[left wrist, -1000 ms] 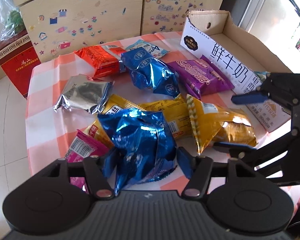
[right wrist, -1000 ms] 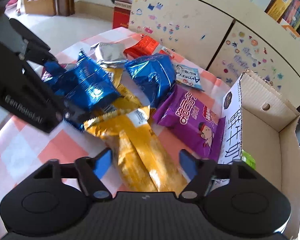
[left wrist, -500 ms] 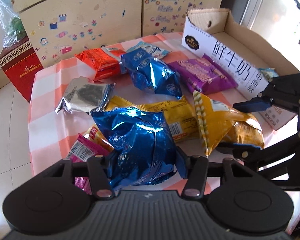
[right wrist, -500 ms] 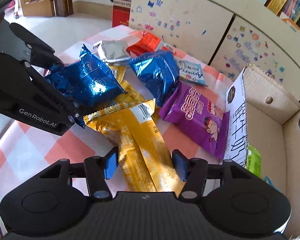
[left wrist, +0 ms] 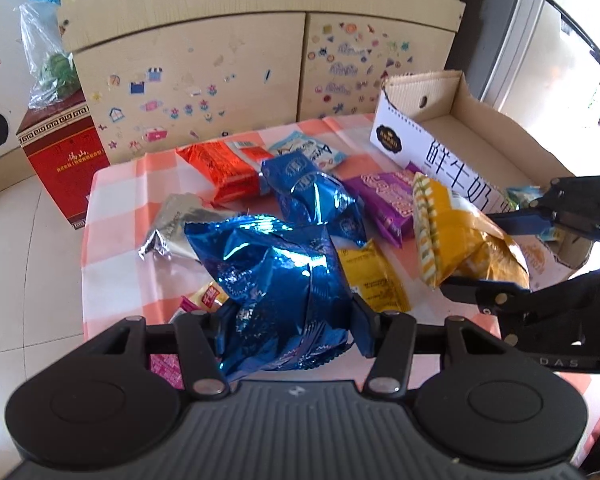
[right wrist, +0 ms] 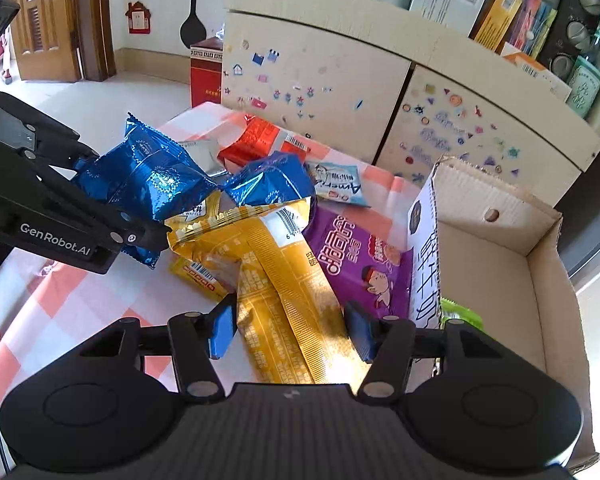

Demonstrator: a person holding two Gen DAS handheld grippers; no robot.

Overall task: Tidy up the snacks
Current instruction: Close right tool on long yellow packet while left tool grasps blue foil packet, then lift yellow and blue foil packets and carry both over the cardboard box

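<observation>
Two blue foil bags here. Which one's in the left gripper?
The nearer blue foil bag, pinched between the left gripper pads and lifted. The other blue bag lies untouched on the table beside the purple pack.

Red gift box (left wrist: 62, 156) on tiled floor (left wrist: 16, 272), clear plastic bag (left wrist: 46, 60) on top. Sticker-covered cabinet doors (left wrist: 204, 84) behind. Books and boxes (right wrist: 500, 20) on the cabinet top. Wooden door (right wrist: 48, 20).
</observation>
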